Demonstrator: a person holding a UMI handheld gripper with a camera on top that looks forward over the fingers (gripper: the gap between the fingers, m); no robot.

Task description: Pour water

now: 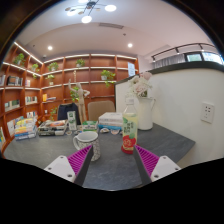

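A clear plastic bottle (129, 127) with a red label stands upright on the grey table (110, 168), just ahead of my right finger. A white mug (88, 142) with a dark pattern sits ahead of my left finger (79, 159). My gripper (113, 163) is open, its pink pads wide apart, with bare tabletop between them. Neither the bottle nor the mug is between the fingers; both stand a short way beyond the tips.
A white pitcher-like container (146, 112) stands behind the bottle near the wall. A tissue box (110, 120), books and small items (45, 127) crowd the far left of the table. Shelves (60, 80) with plants line the back wall.
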